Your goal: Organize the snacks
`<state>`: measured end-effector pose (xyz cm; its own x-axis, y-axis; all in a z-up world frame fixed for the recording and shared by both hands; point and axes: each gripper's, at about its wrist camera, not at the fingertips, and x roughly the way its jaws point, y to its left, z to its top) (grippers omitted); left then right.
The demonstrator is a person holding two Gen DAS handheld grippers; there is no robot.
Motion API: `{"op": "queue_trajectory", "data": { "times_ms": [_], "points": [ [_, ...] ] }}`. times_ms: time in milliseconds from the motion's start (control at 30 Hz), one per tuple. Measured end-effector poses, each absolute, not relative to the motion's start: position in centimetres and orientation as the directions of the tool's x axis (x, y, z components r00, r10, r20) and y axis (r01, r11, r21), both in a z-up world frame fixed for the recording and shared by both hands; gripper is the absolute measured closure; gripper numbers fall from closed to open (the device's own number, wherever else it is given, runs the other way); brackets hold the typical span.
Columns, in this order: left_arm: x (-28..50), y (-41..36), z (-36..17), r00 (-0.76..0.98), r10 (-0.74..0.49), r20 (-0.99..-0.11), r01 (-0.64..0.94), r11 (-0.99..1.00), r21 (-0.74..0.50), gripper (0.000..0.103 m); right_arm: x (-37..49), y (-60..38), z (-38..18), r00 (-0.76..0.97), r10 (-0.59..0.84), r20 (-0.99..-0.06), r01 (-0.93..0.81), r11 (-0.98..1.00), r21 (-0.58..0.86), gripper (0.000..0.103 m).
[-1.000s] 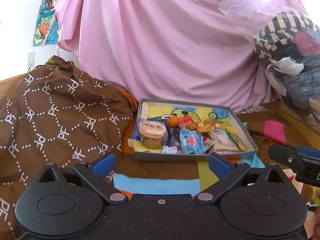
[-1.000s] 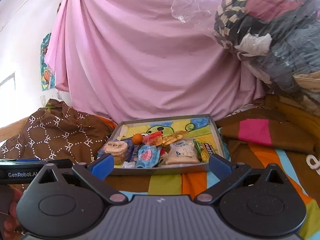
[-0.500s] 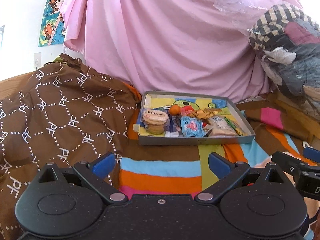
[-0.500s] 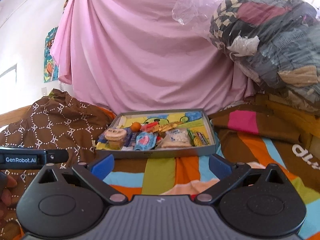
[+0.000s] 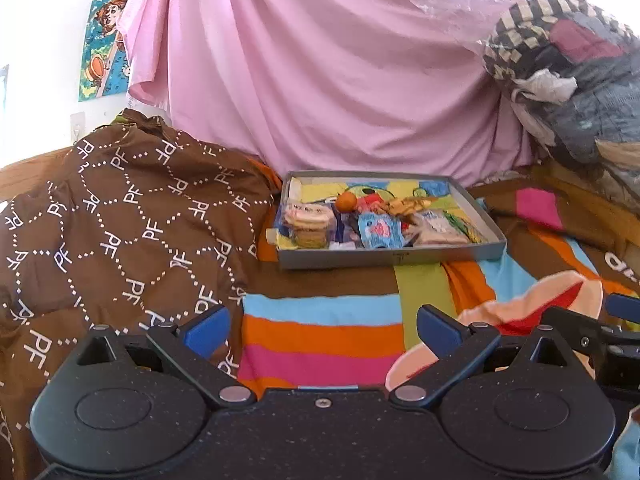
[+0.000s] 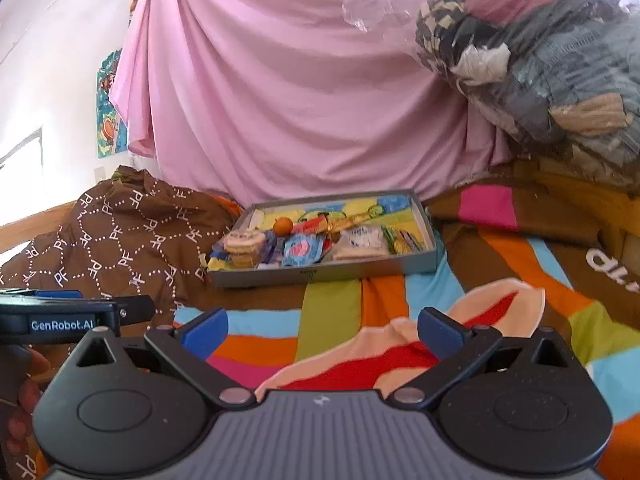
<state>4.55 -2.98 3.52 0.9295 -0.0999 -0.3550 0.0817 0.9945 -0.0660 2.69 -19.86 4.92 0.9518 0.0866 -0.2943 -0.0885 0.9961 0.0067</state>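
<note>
White "GenRobot.AI" marks left tool [image 6: 72,322]; both tools released; "PF" blanket [image 5: 120,232].

Each hand-held gripper, left [image 5: 322,326] and right [image 6: 320,326], has a black body with round hubs, silver screws and blue finger pads [image 5: 206,330]; the left's side reads "GenRobot.AI".

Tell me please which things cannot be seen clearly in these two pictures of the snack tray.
- Print on the blue packet, both views: too small to read.
- Items at the near side of the grey tray: bottoms hidden by its front wall.
- Right gripper in the left wrist view: cut off by the right edge.
- White lettering on the striped blanket, right wrist view: cut off by the edge.
- Bundle in clear plastic: contents blurred by the wrap.
</note>
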Motion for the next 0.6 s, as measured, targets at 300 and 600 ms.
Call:
{"op": "queue_trajectory", "data": {
  "times_ms": [300,600],
  "points": [
    [3.1,-2.2,2.0,0.919,-0.088,-0.385,0.063,0.995,-0.075,0.003,2.0,-20.0,3.8,0.938,0.06,-0.342,-0.054,0.998,0.029,0.0],
    [2.6,-1.6,0.7,0.906,-0.085,-0.414,0.056,0.995,-0.084,0.003,1.5,-20.0,3.1,0.933,0.027,-0.358,-0.019,0.999,0.027,0.0]
  ]
}}
